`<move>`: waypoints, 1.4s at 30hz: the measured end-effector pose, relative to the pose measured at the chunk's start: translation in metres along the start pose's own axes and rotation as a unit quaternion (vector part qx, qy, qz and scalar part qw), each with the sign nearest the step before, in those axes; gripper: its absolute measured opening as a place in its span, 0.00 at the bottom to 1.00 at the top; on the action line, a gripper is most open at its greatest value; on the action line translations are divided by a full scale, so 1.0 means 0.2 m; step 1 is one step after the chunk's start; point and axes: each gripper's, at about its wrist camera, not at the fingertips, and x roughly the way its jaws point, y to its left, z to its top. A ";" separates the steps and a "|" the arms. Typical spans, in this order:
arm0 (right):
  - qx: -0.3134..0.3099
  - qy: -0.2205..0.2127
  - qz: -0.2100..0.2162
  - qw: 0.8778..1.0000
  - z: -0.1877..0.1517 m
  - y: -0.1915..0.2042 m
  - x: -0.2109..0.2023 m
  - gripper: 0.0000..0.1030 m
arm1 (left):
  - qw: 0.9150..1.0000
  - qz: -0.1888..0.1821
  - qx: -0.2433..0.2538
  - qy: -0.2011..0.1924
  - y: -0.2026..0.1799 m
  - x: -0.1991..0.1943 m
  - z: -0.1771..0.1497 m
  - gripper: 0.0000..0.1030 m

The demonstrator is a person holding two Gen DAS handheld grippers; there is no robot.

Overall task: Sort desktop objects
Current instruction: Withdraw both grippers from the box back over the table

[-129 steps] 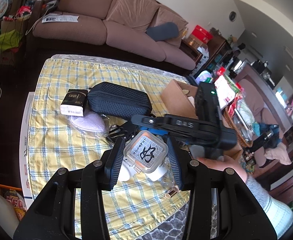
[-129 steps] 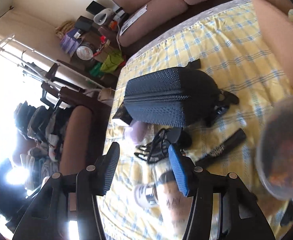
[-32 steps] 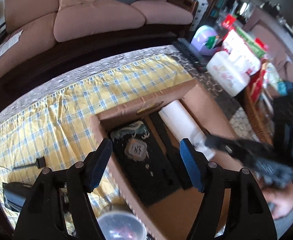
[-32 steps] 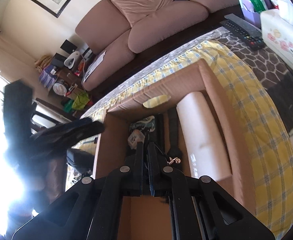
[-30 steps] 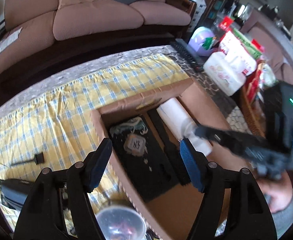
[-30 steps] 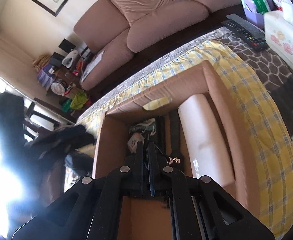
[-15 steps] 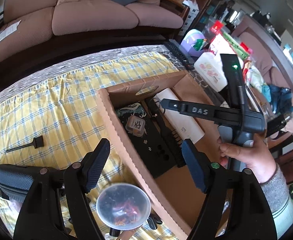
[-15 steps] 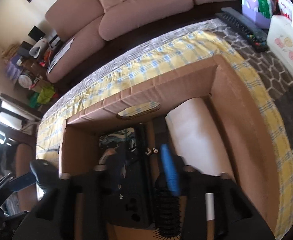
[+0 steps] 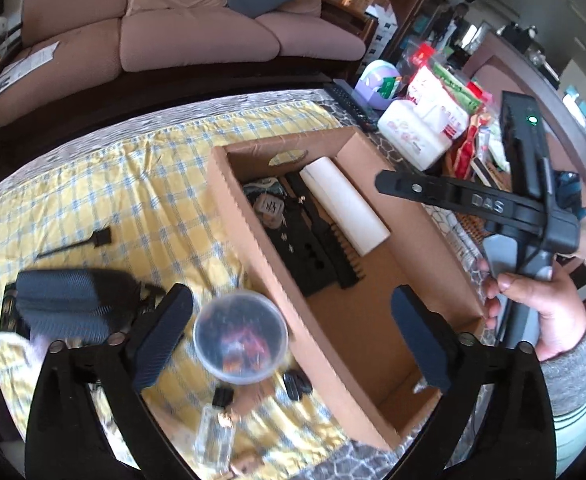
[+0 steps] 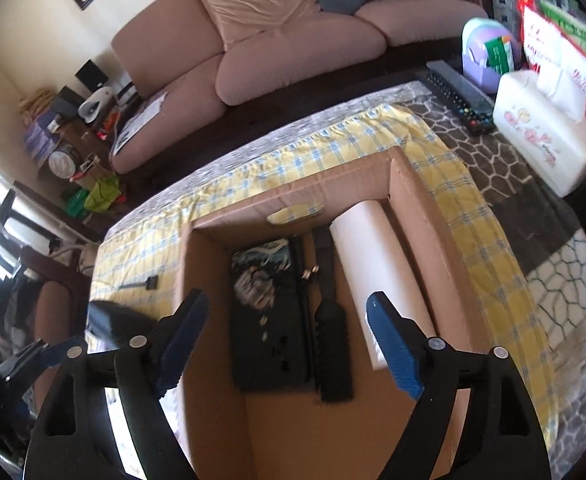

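Observation:
An open cardboard box [image 9: 249,240] stands on the yellow checked cloth [image 9: 93,200]. In it lie a white roll [image 10: 377,276], a black hairbrush [image 10: 331,344], a black board [image 10: 269,332] and a small clear box [image 9: 271,208]. My right gripper [image 10: 289,340] hovers over the box, its jaws opening and nothing between them; the hairbrush lies loose below. My left gripper [image 9: 293,336] hangs over the box's near left wall, jaws opening wide and empty. On the cloth under it stand a clear lidded cup [image 9: 241,338], a black zip case [image 9: 73,304] and a small glass bottle [image 9: 215,432].
A thin black brush [image 9: 77,242] lies on the cloth at the left. Right of the box are a tissue pack [image 10: 549,148], a remote [image 10: 459,96] and a purple holder [image 10: 487,52]. A pink sofa [image 10: 293,40] runs behind. A hand [image 9: 533,312] holds the right gripper.
My right gripper has opened and let go of the hairbrush, which now lies in the box, and it has risen. My left gripper has drawn back over the cloth and opened wider.

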 end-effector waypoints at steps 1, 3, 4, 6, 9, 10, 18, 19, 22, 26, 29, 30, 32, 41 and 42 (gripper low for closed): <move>-0.006 -0.002 0.000 1.000 -0.03 0.02 -0.04 0.88 | 1.000 0.001 -0.002 -0.001 0.00 -0.02 -0.03 0.99; -0.018 -0.007 -0.006 1.000 -0.09 0.07 -0.09 0.92 | 1.000 0.005 -0.008 -0.002 0.00 -0.08 -0.10 1.00; -0.025 -0.009 -0.009 1.000 -0.12 0.10 -0.12 0.95 | 1.000 0.007 -0.010 -0.003 0.01 -0.11 -0.13 1.00; -0.041 -0.019 -0.018 0.999 -0.20 0.16 -0.19 0.99 | 1.000 0.014 -0.011 -0.005 0.01 -0.16 -0.20 1.00; -0.065 -0.034 -0.022 0.997 -0.30 0.26 -0.28 0.99 | 1.000 0.022 -0.020 -0.010 0.04 -0.27 -0.31 1.00; -0.072 -0.037 -0.024 0.996 -0.32 0.29 -0.30 0.99 | 0.999 0.024 -0.024 -0.012 0.06 -0.30 -0.34 1.00; -0.112 -0.057 -0.024 0.992 -0.53 0.55 -0.48 1.00 | 0.997 0.058 -0.044 -0.033 0.18 -0.57 -0.56 1.00; -0.114 -0.059 -0.022 0.992 -0.55 0.57 -0.50 1.00 | 0.997 0.060 -0.047 -0.035 0.20 -0.59 -0.58 1.00; -0.118 -0.063 -0.016 0.991 -0.61 0.66 -0.54 1.00 | 0.995 0.070 -0.055 -0.041 0.26 -0.67 -0.64 1.00; -0.128 -0.062 -0.009 0.990 -0.68 0.76 -0.57 1.00 | 0.993 0.085 -0.069 -0.051 0.35 -0.75 -0.75 1.00; -0.134 -0.062 -0.003 0.989 -0.75 0.82 -0.56 1.00 | 0.990 0.106 -0.078 -0.056 0.42 -0.78 -0.85 1.00; -0.136 -0.061 -0.002 0.989 -0.77 0.83 -0.56 1.00 | 0.989 0.113 -0.082 -0.056 0.44 -0.78 -0.89 1.00; -0.140 -0.059 0.001 0.988 -0.82 0.87 -0.53 1.00 | 0.986 0.126 -0.089 -0.059 0.48 -0.78 -0.96 1.00; -0.184 -0.080 -0.007 0.980 -1.18 0.97 -0.39 1.00 | 0.971 0.183 -0.102 -0.117 0.51 -0.67 -1.32 1.00; -0.189 -0.080 -0.014 0.979 -1.22 0.97 -0.36 1.00 | 0.969 0.191 -0.100 -0.120 0.50 -0.64 -1.35 1.00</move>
